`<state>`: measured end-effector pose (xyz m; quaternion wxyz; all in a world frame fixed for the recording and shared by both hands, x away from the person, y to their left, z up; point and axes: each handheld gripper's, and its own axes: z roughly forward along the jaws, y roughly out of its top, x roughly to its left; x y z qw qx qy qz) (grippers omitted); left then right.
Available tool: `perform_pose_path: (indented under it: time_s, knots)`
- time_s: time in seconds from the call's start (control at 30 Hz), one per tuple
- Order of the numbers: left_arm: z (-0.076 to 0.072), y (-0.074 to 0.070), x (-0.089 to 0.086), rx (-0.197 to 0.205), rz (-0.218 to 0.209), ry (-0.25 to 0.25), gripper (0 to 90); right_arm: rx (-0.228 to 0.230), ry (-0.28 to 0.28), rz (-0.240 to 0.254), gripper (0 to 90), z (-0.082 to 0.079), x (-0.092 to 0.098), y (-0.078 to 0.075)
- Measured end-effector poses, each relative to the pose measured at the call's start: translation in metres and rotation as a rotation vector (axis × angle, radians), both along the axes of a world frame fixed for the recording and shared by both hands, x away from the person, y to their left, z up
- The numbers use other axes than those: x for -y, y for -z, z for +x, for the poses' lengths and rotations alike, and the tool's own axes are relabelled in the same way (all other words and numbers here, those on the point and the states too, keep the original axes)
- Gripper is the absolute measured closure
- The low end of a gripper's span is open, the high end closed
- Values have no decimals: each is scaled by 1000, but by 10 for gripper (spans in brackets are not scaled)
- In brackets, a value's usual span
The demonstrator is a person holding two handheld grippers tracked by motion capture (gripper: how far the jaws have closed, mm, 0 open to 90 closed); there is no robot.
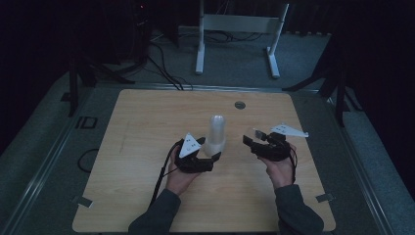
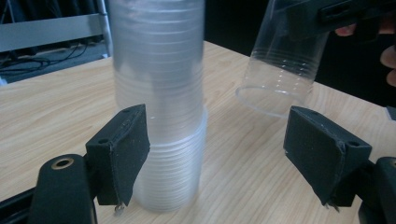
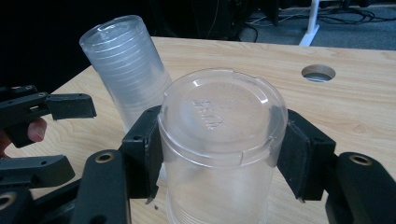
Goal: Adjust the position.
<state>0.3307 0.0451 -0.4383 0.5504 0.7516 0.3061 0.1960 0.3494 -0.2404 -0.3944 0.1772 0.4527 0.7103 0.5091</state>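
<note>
Right tool [image 3: 219, 154]: jaws clamped on a single clear cup [image 3: 222, 140], held upside down, base up and rim downward, clear of the wooden surface [image 1: 147, 122]. Grip sits on the upper wall, one pad on each side; it appears even.

Left tool [image 2: 217, 154]: jaws apart, holding nothing. One pad lies just beside, possibly touching, the lower part of the stack of cups [image 2: 161, 102]; the other pad is well off to the far side. The stack stands upright, inverted, near the middle of the surface, between the two tools.

Judgement: one cup is being taken off the stack. To do it well, close the left tool low on the stack to steady it, keep the right grip light so the thin wall does not buckle, and carry the cup level and well apart from the stack.
</note>
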Motion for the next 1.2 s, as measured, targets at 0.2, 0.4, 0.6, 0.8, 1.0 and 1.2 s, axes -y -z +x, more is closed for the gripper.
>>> perform_pose_path:
  time_s: [0.2, 0.4, 0.6, 0.8, 1.0, 1.2]
  knots:
    - [-2, -3, 5, 9, 1, 20, 220, -12, 2, 30, 385, -1, 3, 3]
    - [-3, -5, 11, 16, 10, 41, 220, -19, -1, 49, 386, -4, 3, 4]
    - [-4, -5, 14, 27, 14, 46, 220, -28, -7, 80, 386, -6, 5, 5]
    - [-5, -5, 16, 23, 11, 55, 220, -39, -13, 120, 386, -9, 6, 7]
    - [-6, -5, 22, 21, 36, 92, 220, -45, -14, 140, 386, -12, 5, 10]
    - [-8, -4, 30, 28, 70, 127, 220, -69, -17, 185, 389, -12, 6, 14]
